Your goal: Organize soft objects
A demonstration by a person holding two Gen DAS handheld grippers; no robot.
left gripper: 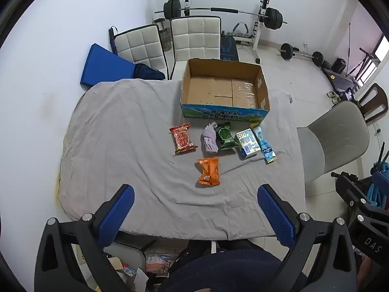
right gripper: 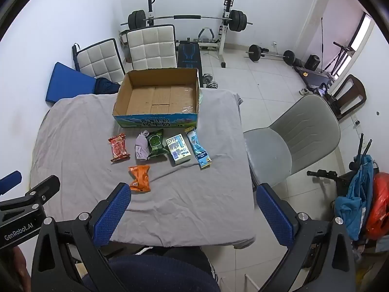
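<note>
An open, empty cardboard box [left gripper: 225, 90] [right gripper: 158, 95] stands at the far side of the grey-covered table [left gripper: 121, 146] [right gripper: 194, 194]. In front of it lie a red snack pack [left gripper: 182, 140] [right gripper: 118, 147], a rolled grey sock [left gripper: 209, 139] [right gripper: 142, 147], a green pack [left gripper: 226, 136] [right gripper: 156, 143], a white tissue pack [left gripper: 248, 142] [right gripper: 178, 148] and a light blue pack [left gripper: 265, 144] [right gripper: 198, 149]. An orange pack [left gripper: 208, 172] [right gripper: 139, 177] lies nearer. My left gripper [left gripper: 194, 209] and right gripper [right gripper: 192, 211] are both open and empty, held above the near table edge.
Two white padded chairs [left gripper: 189, 39] and a blue cushion [left gripper: 104, 67] stand behind the table. A grey chair [right gripper: 291, 141] is to the right. Weight bench and barbells [right gripper: 189, 22] fill the back of the room. Clutter sits on the floor below.
</note>
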